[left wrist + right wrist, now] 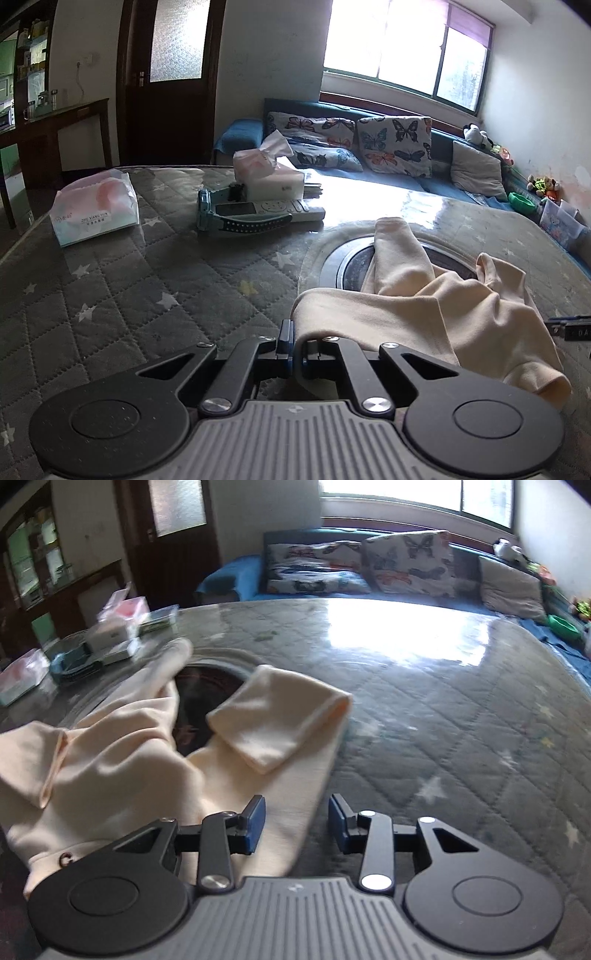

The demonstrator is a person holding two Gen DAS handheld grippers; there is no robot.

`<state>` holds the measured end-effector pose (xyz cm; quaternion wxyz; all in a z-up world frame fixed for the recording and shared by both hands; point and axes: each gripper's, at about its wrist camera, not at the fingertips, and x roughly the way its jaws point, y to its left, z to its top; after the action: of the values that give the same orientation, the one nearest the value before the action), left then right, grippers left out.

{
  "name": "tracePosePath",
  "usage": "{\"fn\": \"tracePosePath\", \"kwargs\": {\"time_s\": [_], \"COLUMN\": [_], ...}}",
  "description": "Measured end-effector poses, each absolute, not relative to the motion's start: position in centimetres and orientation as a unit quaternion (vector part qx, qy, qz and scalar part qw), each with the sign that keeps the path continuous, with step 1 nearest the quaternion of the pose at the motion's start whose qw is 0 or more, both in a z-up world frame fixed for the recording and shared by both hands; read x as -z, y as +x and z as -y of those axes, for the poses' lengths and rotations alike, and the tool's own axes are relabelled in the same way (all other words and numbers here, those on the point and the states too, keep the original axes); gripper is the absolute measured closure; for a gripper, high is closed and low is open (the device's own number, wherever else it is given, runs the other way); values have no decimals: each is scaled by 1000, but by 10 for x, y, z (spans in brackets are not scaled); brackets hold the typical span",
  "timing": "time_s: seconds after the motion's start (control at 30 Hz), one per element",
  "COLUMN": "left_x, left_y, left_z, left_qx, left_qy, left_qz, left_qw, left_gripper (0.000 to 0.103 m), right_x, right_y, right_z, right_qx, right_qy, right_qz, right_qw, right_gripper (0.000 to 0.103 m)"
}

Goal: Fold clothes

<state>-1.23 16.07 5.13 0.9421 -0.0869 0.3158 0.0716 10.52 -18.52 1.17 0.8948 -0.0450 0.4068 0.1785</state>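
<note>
A cream long-sleeved garment [436, 314] lies crumpled on the grey quilted table cover [129, 288], partly over a dark round inset [354, 266]. My left gripper [294, 341] is shut on the garment's near left edge, with cloth pinched between the blue pads. In the right wrist view the same garment [122, 760] spreads to the left, with one sleeve cuff [280, 716] folded back on top. My right gripper [296, 821] is open just above the garment's right edge, and its left pad [255, 823] is over the cloth.
Two tissue packs [96, 210] [269, 173], a remote [273, 210] and a blue watch [236, 218] lie at the table's far left. A sofa with butterfly cushions [395, 144] stands behind the table. The right part of the table cover [461, 720] shows bare quilting.
</note>
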Motion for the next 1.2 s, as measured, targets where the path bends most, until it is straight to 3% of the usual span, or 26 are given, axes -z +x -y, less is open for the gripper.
{"fn": "tracePosePath", "kwargs": {"time_s": [0.07, 0.23, 0.67, 0.8, 0.93, 1.03, 1.1, 1.2], "left_x": [-56, -82, -193, -217, -224, -227, -230, -236], "left_y": [-10, 7, 49, 50, 54, 60, 63, 67], "left_z": [-162, -167, -179, -175, -166, -159, -153, -146], "left_qx": [-74, -78, -85, -77, -81, -82, -84, -82], "left_qy": [-91, -104, -125, -126, -112, -103, -96, -89], "left_qz": [-312, -296, -194, -181, -186, -194, -198, -201], "left_qw": [943, 946, 969, 972, 973, 972, 972, 972], "left_gripper": [99, 99, 99, 99, 99, 99, 99, 99], "right_x": [-12, -28, -132, -148, -131, -105, -90, -71], "right_y": [107, 115, 140, 138, 118, 97, 85, 68], "right_z": [181, 180, 187, 184, 161, 137, 120, 95], "right_qx": [-183, -173, -133, -149, -212, -262, -295, -331], "right_qy": [-39, -19, -4, -27, -86, -111, -125, -147], "right_qz": [-406, -375, -226, -221, -258, -285, -303, -316], "right_qw": [895, 911, 965, 964, 939, 915, 898, 877], "right_gripper": [99, 99, 103, 103, 97, 80, 78, 67]}}
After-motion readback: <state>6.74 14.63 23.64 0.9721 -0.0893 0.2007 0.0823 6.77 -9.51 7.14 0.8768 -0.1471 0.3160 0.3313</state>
